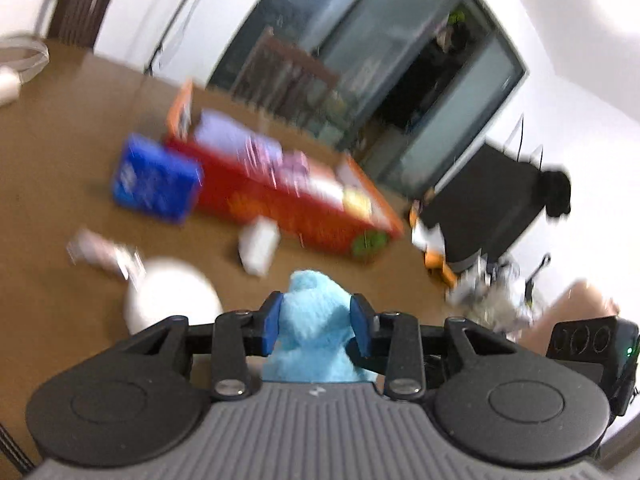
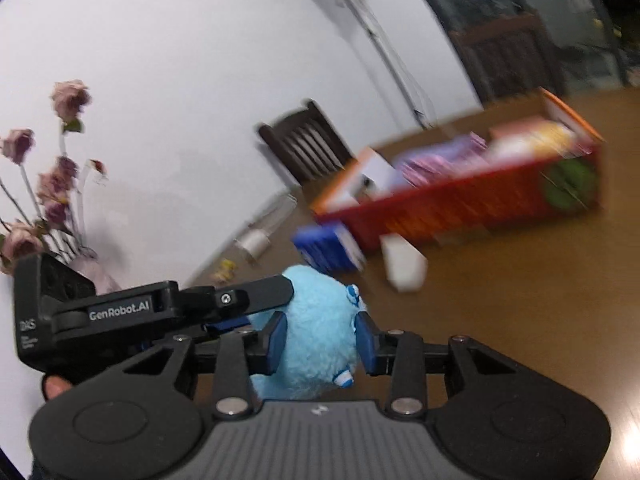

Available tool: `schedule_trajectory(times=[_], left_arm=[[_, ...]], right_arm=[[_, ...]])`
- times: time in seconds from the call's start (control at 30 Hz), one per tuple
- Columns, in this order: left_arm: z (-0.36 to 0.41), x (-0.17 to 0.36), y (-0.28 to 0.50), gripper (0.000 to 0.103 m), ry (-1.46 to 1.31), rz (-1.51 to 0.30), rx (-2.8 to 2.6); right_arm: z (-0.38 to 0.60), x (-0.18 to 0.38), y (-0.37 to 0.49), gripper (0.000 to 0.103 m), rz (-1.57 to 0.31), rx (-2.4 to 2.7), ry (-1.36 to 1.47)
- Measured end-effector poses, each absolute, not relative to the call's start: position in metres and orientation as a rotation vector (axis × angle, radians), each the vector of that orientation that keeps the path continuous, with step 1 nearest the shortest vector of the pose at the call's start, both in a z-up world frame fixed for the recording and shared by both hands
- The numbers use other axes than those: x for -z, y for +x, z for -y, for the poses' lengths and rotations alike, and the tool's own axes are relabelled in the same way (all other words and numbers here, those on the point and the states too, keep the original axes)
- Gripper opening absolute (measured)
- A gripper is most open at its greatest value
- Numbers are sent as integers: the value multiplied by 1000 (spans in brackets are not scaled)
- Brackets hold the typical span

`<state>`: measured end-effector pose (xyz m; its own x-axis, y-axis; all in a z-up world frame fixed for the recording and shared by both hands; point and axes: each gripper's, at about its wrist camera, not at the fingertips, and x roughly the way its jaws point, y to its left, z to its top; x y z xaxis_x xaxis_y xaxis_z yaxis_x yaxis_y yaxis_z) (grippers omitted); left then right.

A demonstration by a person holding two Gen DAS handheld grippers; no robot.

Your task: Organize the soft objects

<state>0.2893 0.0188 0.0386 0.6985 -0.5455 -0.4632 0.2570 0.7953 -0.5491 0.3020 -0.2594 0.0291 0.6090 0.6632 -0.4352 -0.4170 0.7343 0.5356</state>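
Nearest in both wrist views is the blue plush (image 1: 314,320), clamped at once by two tools: the left tool (image 1: 316,326) has its blue pads pressed into the fuzz on either side, and the right tool (image 2: 320,340) squeezes it the same way, so neither stands apart and both are closed on the toy. In the right view the left tool (image 2: 240,300) comes in from 9 o'clock, its finger lying across the plush's top, so the two tools sit side by side on one soft body, which appears carried clear of the worktop (image 1: 80,140). Just beyond the plush, at 12 o'clock, lies a small white pack (image 1: 259,249), with a blue box (image 1: 154,178) past it toward 11 o'clock. Farther still sits the red box (image 1: 288,204), already part-filled, its long axis running from 10 toward 3 o'clock in the left view and from 12 toward 2 o'clock in the right. I judge it the likely drop place: it lies ahead of both tools, a little right of the right one, so the carry goes forward over the white pack, and neither hand looks clearly nearer; blur hides finer detail
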Motion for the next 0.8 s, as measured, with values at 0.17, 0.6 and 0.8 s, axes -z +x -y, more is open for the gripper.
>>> schedule_trajectory(times=[0.17, 0.6, 0.8], left_arm=[[13, -17, 290, 38, -438, -711, 478], [26, -25, 239, 70, -263, -685, 478], [33, -8, 253, 60, -278, -727, 458]], right_arm=[[284, -3, 286, 36, -702, -542, 403], [300, -3, 260, 41, -592, -415, 375], [297, -22, 297, 54, -594, -512, 300]])
